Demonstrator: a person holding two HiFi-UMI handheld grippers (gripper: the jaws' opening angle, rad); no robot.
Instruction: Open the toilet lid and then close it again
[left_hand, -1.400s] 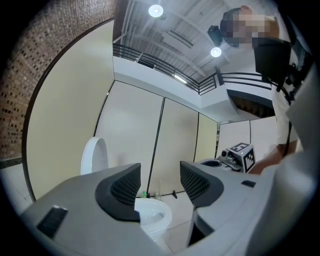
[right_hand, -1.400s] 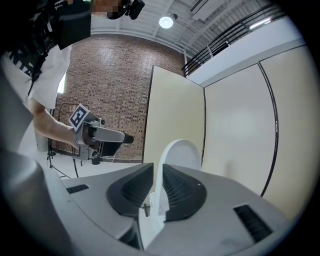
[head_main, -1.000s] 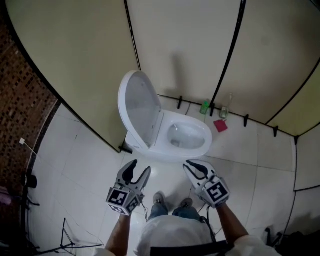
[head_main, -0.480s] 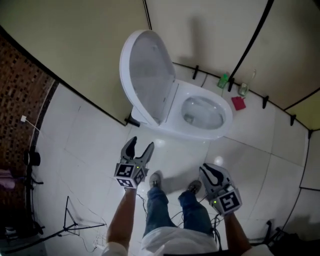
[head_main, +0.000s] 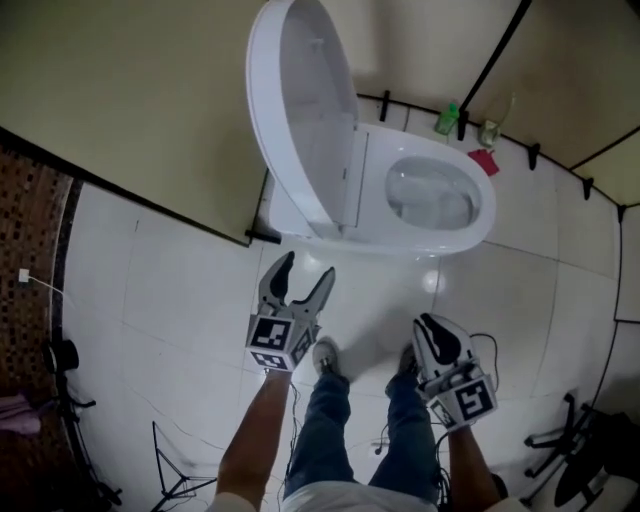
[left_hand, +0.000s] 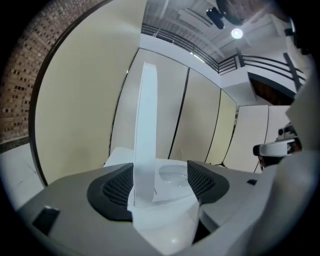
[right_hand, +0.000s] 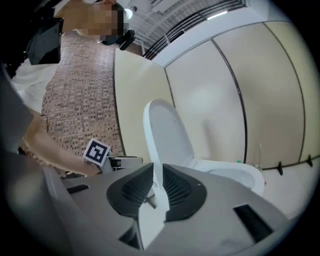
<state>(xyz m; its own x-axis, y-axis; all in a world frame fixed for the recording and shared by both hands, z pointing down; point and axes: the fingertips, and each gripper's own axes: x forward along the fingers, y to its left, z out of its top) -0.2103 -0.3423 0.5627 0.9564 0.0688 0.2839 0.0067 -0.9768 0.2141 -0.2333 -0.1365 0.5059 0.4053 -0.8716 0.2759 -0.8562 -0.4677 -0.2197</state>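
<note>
Head view puts the toilet lid (head_main: 305, 110) at 12 o'clock, raised upright. Its long axis runs 12 to 6, and its hollow inner face is turned toward 3 o'clock over the bowl (head_main: 478, 232), whose front points to about 3 o'clock. The lid's back is near the beige partition (head_main: 130, 90) at 9 o'clock. A green bottle (head_main: 446, 120) and a red object (head_main: 482, 162) lie on the far side of the bowl at 1 o'clock. Open white floor tiles (head_main: 180, 300) spread at 6 o'clock of the toilet. There, well apart from it, the left tongs (head_main: 305, 268) have just been opening, jaws wide with nothing between them. The right tongs (head_main: 428, 325), at 5 o'clock, have their jaws pressed together and empty. Shoes (head_main: 325, 355) stand between the two.
</note>
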